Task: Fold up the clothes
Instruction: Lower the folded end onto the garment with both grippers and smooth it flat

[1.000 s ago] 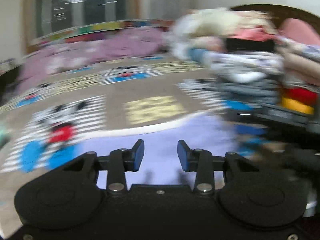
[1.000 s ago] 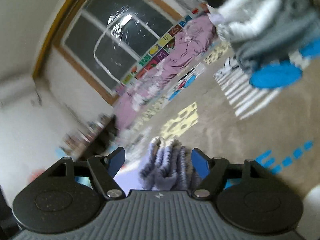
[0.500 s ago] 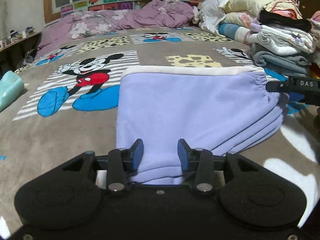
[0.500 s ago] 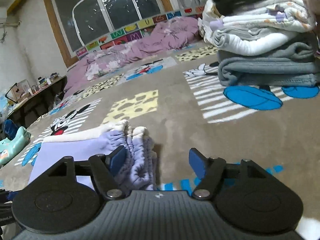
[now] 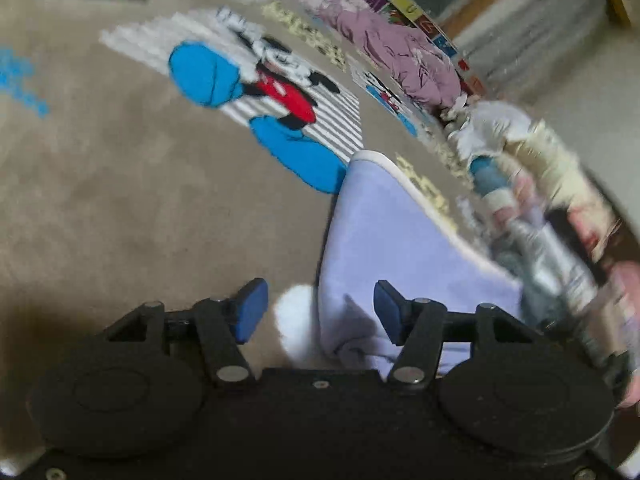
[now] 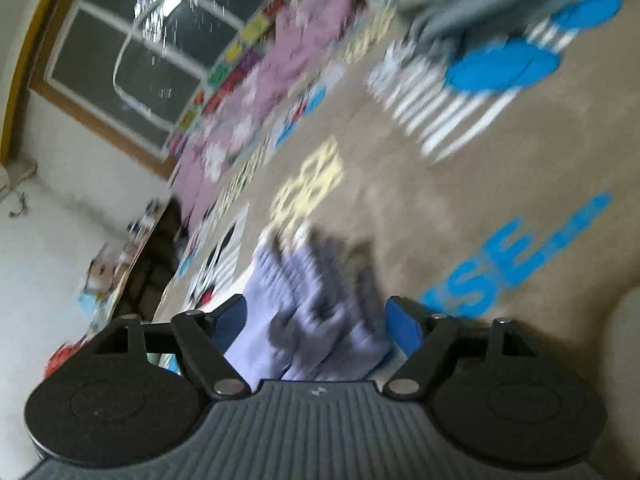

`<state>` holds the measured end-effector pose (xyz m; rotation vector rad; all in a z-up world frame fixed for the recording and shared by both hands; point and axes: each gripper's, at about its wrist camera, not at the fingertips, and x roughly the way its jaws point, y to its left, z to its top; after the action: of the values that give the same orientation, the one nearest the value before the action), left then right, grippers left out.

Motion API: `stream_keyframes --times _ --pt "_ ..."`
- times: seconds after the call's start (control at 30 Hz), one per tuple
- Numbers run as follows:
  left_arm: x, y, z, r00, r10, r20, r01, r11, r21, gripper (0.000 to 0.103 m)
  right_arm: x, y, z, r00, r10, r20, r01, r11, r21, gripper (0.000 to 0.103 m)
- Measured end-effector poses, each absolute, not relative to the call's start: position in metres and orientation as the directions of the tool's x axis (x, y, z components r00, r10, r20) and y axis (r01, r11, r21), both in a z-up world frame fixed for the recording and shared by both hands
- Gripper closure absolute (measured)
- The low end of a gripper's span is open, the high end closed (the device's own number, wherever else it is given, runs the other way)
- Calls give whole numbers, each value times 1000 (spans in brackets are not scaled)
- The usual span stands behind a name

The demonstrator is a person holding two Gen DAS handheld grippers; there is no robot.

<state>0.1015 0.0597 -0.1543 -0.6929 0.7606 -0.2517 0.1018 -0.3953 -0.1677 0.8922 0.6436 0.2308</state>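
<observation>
Lavender folded garment (image 5: 392,240) is seen lying on the tan plush blanket (image 5: 120,200), a soft fleece-like piece with a white band along its far edge and a smooth, flat upper face. In the left wrist view the left gripper (image 5: 316,312) is spread wide, nothing being pinched; a near corner of the garment lies between its blue pads, closer to the one on the right of the picture, though contact cannot be made out. A cartoon mouse print (image 5: 280,88) in red, black and blue is woven into the blanket beyond the garment, and a blurred stack of folded clothes (image 5: 540,208) is shown at the right edge.

Only the right wrist view shows the garment's other end (image 6: 312,304): a gathered, ruffled edge in bunched layers, sitting between the parted blue pads of the right gripper (image 6: 316,328), which is likewise unclenched. Whether either pad touches the cloth cannot be told. A dark window (image 6: 148,52) with a wooden frame, a crumpled pinkish quilt (image 6: 280,64) and blue lettering (image 6: 520,256) on the blanket are also shown there.

Both views are tilted and smeared by motion, so fine detail is lost. The clothes stack is cut off at the frame edge in each.
</observation>
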Motion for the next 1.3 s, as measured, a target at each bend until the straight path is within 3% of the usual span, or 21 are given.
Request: stream_keyframes --times 0.1,0.27,0.4,0.47,0.67,0.77,0.8,0.9,1.3 --pt "115 66 -158 685 -514 -517 -39 682 -730 45 114 -386 -169 764 461 -451 65 640 766 16" --pt "136 52 -160 663 -558 -498 -7 662 -750 46 132 -378 -169 738 477 -478 15 696 718 20" --pt "153 40 -161 649 -585 -486 20 652 -758 51 142 -383 -170 734 484 -476 -18 714 700 32" --pt "159 35 -164 647 -581 -494 23 662 -749 63 148 -388 -172 734 489 -472 -19 709 705 35" --pt "160 33 -159 648 -576 -498 25 670 -742 83 146 -385 -170 720 491 -491 -44 738 673 37" --pt "159 33 -156 649 -574 -499 26 672 -740 95 138 -378 -168 722 472 -505 -42 759 650 52" --pt "159 33 -155 650 -573 -499 26 673 -740 95 135 -378 -167 723 478 -498 -47 754 656 61" --pt "159 30 -145 655 -576 -489 45 675 -736 96 125 -382 -164 733 492 -470 -55 731 680 66" --pt "259 -7 -68 632 -663 -401 181 630 -755 96 175 -423 -108 826 475 -304 -85 637 767 68"
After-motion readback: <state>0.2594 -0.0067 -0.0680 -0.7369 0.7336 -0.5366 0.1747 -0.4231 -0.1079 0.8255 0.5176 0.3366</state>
